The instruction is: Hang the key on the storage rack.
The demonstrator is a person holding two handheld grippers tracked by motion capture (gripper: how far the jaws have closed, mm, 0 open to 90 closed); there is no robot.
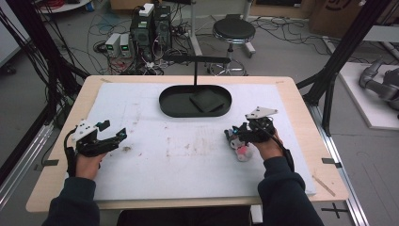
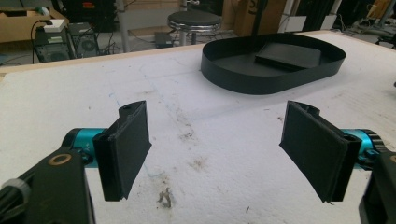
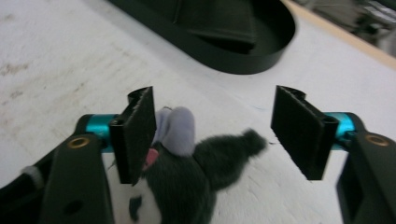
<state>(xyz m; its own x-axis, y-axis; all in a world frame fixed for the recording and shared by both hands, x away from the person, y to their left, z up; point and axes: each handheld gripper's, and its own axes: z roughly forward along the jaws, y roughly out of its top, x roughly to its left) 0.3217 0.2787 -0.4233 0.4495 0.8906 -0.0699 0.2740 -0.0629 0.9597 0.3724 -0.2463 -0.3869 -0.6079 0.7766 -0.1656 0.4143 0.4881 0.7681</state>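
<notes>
On the stained white mat (image 1: 188,146), black oval tray (image 1: 169,106), stool (image 1: 234,32) behind

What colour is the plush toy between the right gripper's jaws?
The plush toy is dark grey with lilac ears and white patches, clearest in the right gripper view.

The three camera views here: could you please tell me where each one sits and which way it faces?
High view: above the person's side, facing forward and down on the table; forearms, left gripper, right gripper.
Left gripper view: on that gripper, facing the black tray; open jaws.
Right gripper view: over the plush toy, jaws apart.
All share the tray.
</notes>
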